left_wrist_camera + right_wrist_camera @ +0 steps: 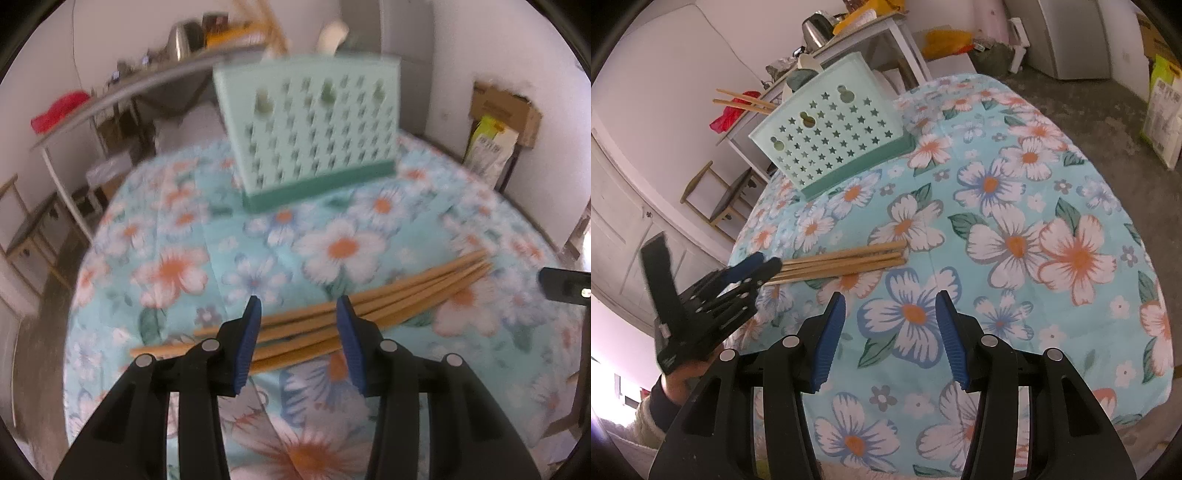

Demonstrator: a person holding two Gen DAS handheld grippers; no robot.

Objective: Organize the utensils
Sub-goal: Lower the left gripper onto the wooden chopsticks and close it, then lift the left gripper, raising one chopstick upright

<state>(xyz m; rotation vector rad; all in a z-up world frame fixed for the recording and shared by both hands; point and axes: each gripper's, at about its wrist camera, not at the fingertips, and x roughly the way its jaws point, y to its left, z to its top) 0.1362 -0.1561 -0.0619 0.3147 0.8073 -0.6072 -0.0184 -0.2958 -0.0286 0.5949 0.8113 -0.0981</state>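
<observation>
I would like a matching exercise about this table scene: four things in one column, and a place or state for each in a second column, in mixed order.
Column one:
1. loose chopsticks
2. green holder
3. right gripper
4. left gripper

Column two:
a. stands at the far side of the tablecloth, with star holes
b. open, above bare cloth, holding nothing
c. lie flat in a bundle on the cloth
d. open, its fingers over the bundle

Pairs: 1-c, 2-a, 3-b, 4-d
</observation>
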